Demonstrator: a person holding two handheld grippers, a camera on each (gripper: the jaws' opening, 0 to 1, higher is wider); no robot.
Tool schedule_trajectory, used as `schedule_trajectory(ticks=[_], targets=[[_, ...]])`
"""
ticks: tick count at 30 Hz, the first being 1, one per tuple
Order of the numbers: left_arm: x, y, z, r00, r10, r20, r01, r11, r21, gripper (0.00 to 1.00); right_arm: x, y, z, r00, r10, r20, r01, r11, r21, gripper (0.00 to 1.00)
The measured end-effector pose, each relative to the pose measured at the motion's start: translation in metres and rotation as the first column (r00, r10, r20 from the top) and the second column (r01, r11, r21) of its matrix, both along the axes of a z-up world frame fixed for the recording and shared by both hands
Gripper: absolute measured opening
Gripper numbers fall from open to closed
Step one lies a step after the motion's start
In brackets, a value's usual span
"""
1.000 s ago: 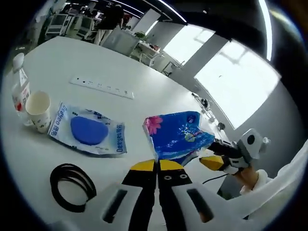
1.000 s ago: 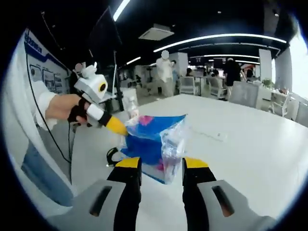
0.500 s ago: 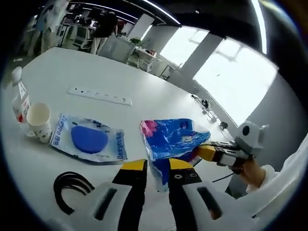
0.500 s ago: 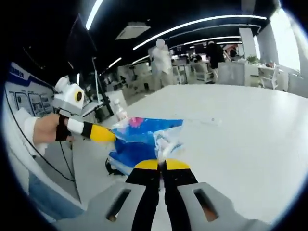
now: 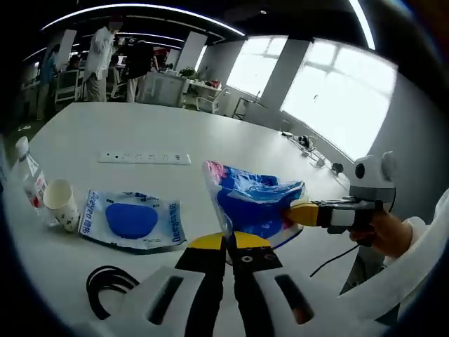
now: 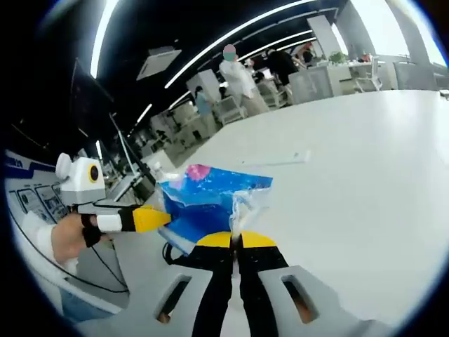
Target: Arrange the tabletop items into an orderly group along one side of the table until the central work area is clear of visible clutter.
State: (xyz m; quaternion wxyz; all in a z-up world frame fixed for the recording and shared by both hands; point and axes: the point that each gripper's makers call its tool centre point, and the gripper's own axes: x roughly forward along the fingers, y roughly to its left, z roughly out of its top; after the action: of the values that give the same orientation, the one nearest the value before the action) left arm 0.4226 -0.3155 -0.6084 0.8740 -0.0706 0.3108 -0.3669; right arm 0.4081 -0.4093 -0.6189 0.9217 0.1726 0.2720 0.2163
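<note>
A blue tissue pack (image 5: 254,202) with a pink flower print hangs above the white table (image 5: 231,144), held between both grippers. My left gripper (image 5: 226,241) is shut on the pack's lower plastic edge. The right gripper (image 5: 290,213) reaches in from the right, gripped by a hand, with its yellow tips pinching the pack's right side. In the right gripper view the pack (image 6: 207,200) sits just above my right gripper (image 6: 236,240), which is shut on its clear plastic flap. The left gripper (image 6: 165,217) clamps the pack's left end.
On the table at left lie a flat blue-and-white packet (image 5: 130,220), a paper cup (image 5: 62,204), a water bottle (image 5: 31,184) and a black cable coil (image 5: 111,285). A white power strip (image 5: 144,158) lies farther back. People stand by desks beyond the table.
My left gripper opened around the pack's edge and has now shut on it. My right gripper closed on the pack half a second ago and stays shut. The pack is lifted higher.
</note>
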Motion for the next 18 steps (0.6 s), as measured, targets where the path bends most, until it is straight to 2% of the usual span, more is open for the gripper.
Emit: schedule_trajectory(ticks=[5,8,11,15,18], targets=[[0.008,-0.015,-0.007,0.999,-0.027,0.027,0.025,0.997,0.071,0.00,0.006,-0.014,-0.005,1.000,-0.019,-0.005,0.018,0.999,-0.033,0.00],[0.013,-0.024,-0.015,0.999,-0.044,0.011,0.043,0.994,0.101,0.00,0.012,-0.023,-0.013,0.999,-0.033,-0.029,0.031,0.998,-0.056,0.00],[0.019,-0.028,-0.020,0.995,-0.087,0.040,0.077,0.978,0.192,0.00,0.019,-0.028,-0.014,0.999,-0.035,-0.033,0.033,0.997,-0.064,0.00],[0.028,-0.040,-0.024,0.993,-0.110,0.051,0.096,0.969,0.228,0.00,0.031,-0.038,-0.014,0.999,-0.037,-0.021,0.034,0.992,-0.121,0.00],[0.037,-0.048,-0.035,0.993,-0.115,0.027,0.104,0.963,0.250,0.00,0.041,-0.047,-0.022,0.998,-0.048,-0.041,0.042,0.989,-0.140,0.00]])
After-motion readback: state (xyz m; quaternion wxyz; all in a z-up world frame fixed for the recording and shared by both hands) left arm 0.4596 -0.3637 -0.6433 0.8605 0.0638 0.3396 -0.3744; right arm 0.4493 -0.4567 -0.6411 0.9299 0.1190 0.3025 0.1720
